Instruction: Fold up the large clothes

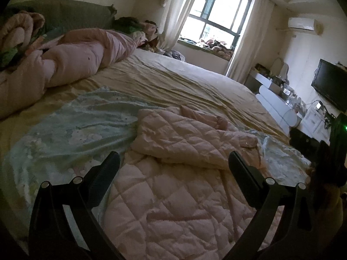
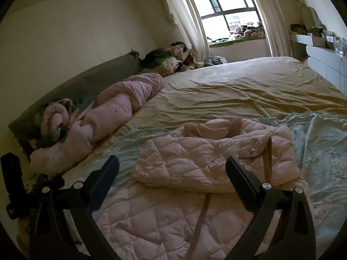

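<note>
A pale pink quilted jacket (image 1: 173, 179) (image 2: 195, 173) lies on the bed, its upper part folded back over the lower part, a snap button showing near the fold. It rests on a light blue printed cloth (image 1: 71, 125) (image 2: 321, 151). My left gripper (image 1: 173, 162) hangs open just above the jacket's lower half, nothing between its fingers. The right gripper (image 2: 172, 166) is likewise open over the jacket, its fingers either side of the folded edge, holding nothing.
The bed (image 1: 184, 80) (image 2: 238, 86) has a wrinkled yellow sheet. A rolled pink duvet (image 1: 71, 58) (image 2: 108, 117) lies along the grey headboard, with a heap of clothes (image 2: 171, 60) beyond. A white dresser (image 1: 279, 106) and TV (image 1: 329, 84) stand to the right.
</note>
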A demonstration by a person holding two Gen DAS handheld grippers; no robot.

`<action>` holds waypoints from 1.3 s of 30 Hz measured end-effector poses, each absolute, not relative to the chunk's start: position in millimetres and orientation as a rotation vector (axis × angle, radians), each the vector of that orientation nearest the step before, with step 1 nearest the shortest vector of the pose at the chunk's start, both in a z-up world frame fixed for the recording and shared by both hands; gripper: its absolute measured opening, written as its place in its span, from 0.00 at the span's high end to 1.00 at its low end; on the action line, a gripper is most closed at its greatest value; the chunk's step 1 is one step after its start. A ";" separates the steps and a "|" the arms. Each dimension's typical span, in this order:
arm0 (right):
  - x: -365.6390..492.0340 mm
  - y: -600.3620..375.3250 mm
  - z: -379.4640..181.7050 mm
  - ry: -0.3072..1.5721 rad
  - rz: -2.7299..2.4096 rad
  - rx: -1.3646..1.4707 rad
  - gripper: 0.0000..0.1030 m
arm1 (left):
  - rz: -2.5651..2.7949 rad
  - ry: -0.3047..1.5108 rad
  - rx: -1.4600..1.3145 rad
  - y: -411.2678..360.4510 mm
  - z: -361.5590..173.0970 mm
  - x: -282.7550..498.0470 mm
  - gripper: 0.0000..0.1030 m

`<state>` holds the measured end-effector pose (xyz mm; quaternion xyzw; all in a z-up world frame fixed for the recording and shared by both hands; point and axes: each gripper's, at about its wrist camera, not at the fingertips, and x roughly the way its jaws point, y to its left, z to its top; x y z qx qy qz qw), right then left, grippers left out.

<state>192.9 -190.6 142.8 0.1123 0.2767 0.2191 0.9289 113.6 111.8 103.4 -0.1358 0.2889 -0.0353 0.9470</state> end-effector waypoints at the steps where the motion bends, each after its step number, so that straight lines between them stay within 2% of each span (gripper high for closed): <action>1: 190.3 -191.5 144.2 0.563 0.451 0.230 0.05 | -0.070 0.588 -0.273 111.1 104.4 110.2 0.09; 18: 127.8 -233.9 172.1 0.510 0.430 0.195 0.05 | -0.080 0.614 -0.225 88.9 111.1 70.2 0.09; 39: 69.5 -312.2 144.0 0.537 0.318 0.159 0.05 | 0.021 0.673 -0.191 96.6 90.7 39.9 0.09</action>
